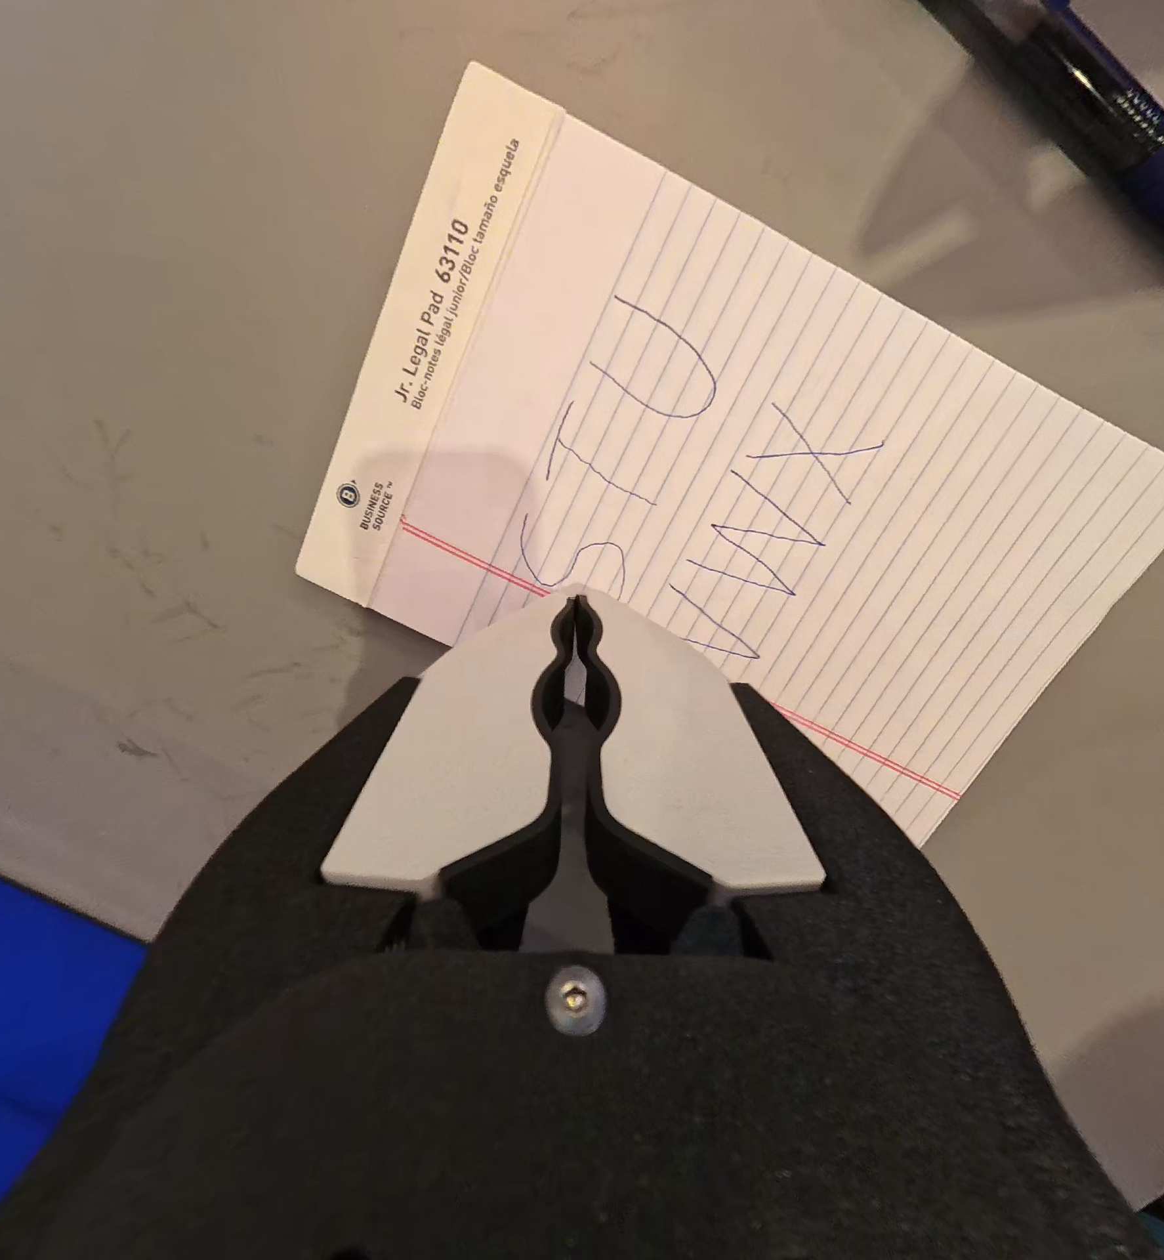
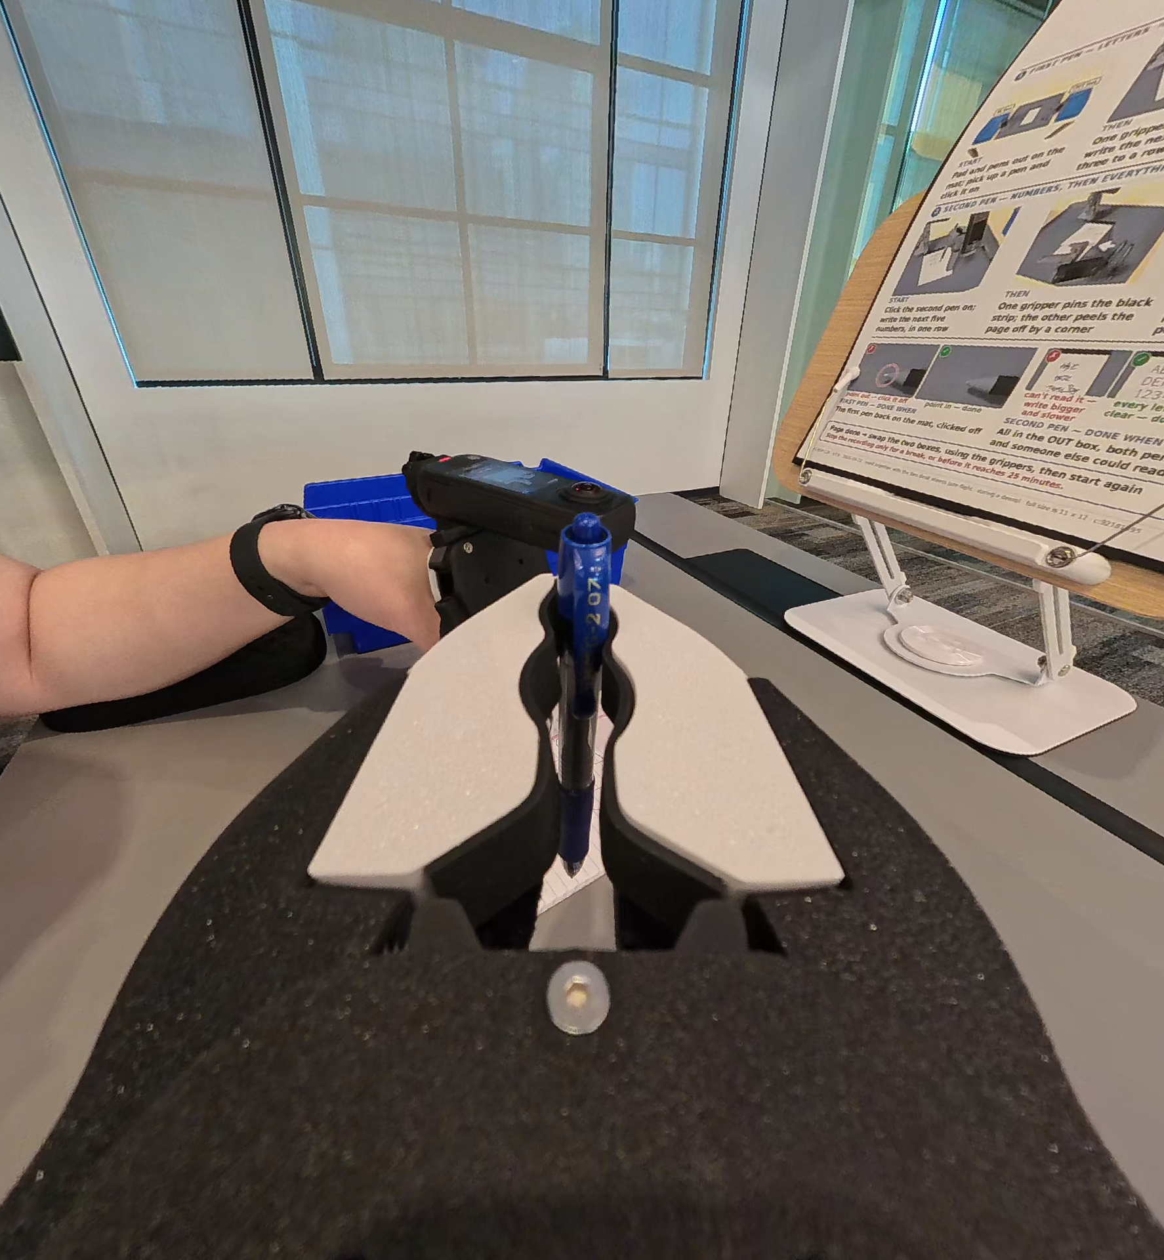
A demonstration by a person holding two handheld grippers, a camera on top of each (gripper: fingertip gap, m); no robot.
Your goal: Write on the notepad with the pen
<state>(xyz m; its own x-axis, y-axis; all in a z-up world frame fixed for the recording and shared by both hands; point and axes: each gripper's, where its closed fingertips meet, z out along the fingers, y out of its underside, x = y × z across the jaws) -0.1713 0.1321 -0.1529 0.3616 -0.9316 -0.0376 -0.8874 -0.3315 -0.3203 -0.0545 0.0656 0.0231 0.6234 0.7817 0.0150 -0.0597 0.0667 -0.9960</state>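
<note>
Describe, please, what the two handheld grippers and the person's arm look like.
Both the left gripper and the right gripper have pale grey fingers with wavy black inner pads, a grainy black body and one silver screw. The forearm is bare, with a black wristband.

A blue bin [image 2: 361, 508] sits on the grey table [image 2: 906, 852] near a white stand [image 2: 961, 665] holding an instruction sheet [image 2: 1056, 286].

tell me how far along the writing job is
Done: blue handwriting fills two rows on the notepad. In hand: the right gripper grips the blue pen, tip down; the left gripper, shut, sits over the page's margin edge. Left: many ruled lines are blank.
</note>
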